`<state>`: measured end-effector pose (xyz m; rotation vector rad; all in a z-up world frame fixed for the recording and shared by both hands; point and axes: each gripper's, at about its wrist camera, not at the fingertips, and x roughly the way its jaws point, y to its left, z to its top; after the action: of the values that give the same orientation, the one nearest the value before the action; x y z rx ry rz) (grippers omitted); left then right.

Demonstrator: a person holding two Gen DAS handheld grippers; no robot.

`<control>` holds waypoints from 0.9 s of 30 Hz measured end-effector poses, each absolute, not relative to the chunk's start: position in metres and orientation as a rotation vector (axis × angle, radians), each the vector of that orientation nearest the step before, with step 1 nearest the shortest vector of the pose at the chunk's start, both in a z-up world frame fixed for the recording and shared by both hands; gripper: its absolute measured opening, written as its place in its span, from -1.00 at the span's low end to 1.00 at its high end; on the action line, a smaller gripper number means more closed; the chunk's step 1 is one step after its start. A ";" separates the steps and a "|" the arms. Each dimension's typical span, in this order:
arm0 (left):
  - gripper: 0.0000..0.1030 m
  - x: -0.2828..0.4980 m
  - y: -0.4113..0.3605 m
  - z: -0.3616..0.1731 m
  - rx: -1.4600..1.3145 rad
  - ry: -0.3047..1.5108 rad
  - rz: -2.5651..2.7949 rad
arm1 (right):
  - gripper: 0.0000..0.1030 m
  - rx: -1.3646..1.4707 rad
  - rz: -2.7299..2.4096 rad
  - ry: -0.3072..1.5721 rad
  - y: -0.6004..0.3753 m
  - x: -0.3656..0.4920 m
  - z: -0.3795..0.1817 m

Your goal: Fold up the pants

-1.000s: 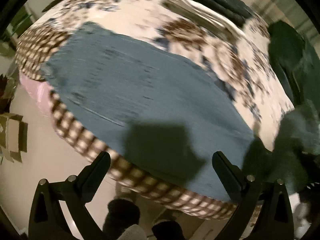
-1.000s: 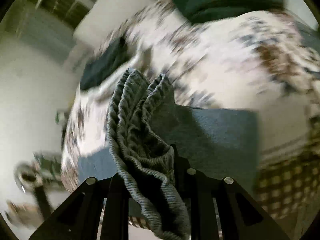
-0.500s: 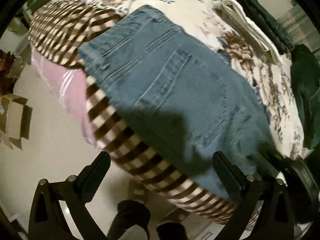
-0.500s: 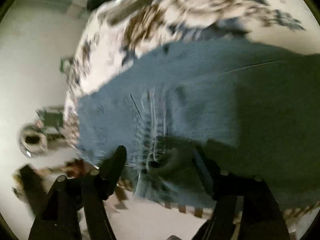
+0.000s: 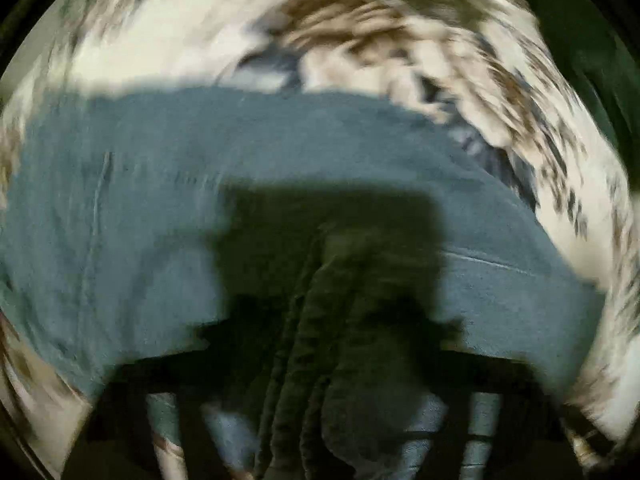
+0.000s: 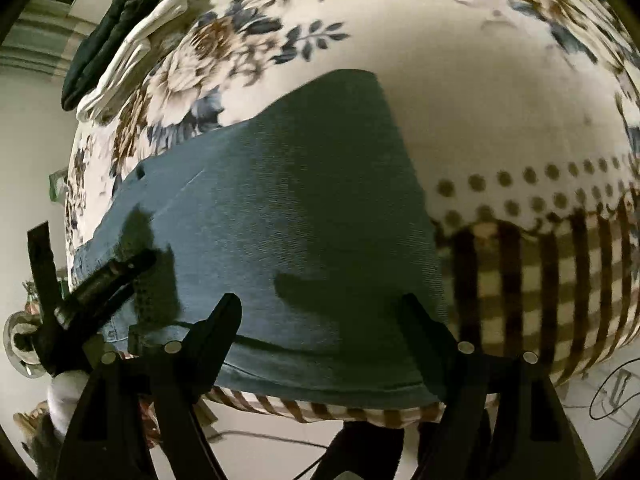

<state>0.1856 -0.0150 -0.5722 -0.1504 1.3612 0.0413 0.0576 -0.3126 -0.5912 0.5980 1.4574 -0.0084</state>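
The blue jeans [image 6: 288, 216] lie folded on the bed with the floral cover [image 6: 460, 80], near its front edge. My right gripper [image 6: 320, 308] is open and empty just above the near hem of the jeans. In the blurred left wrist view the jeans [image 5: 160, 200] fill the frame. My left gripper [image 5: 320, 400] is low over them, with a dark bunched fold of denim [image 5: 340, 340] between its fingers. The left gripper also shows in the right wrist view [image 6: 108, 276], resting on the left end of the jeans.
A stack of folded dark and white clothes [image 6: 120, 36] lies at the far left of the bed. A brown checked sheet [image 6: 540, 288] hangs over the bed's front edge. A dark green garment [image 5: 592, 60] lies at the right. Pale floor lies below.
My right gripper has let go of the jeans hem and opened, drawing back to the near edge. My left gripper has swung down onto the jeans and closed on a fold of denim.
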 end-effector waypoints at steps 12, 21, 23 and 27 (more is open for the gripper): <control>-0.69 0.183 -0.015 -0.530 -0.075 1.268 0.004 | 0.60 0.611 0.044 1.470 -0.303 0.062 -0.593; -0.28 0.156 -0.003 -0.494 -0.204 1.285 0.037 | -0.38 0.519 0.163 1.564 -0.255 0.075 -0.608; -0.23 0.152 -0.018 -0.507 -0.192 1.324 0.019 | -0.39 0.489 0.181 1.611 -0.242 0.067 -0.616; -0.24 0.133 -0.029 -0.549 -0.139 1.432 0.040 | -0.39 0.406 0.229 1.641 -0.228 0.050 -0.610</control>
<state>0.1325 -0.0294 -0.5492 -0.1386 1.4325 0.0397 0.0495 -0.2281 -0.6103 0.4060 1.6407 0.2288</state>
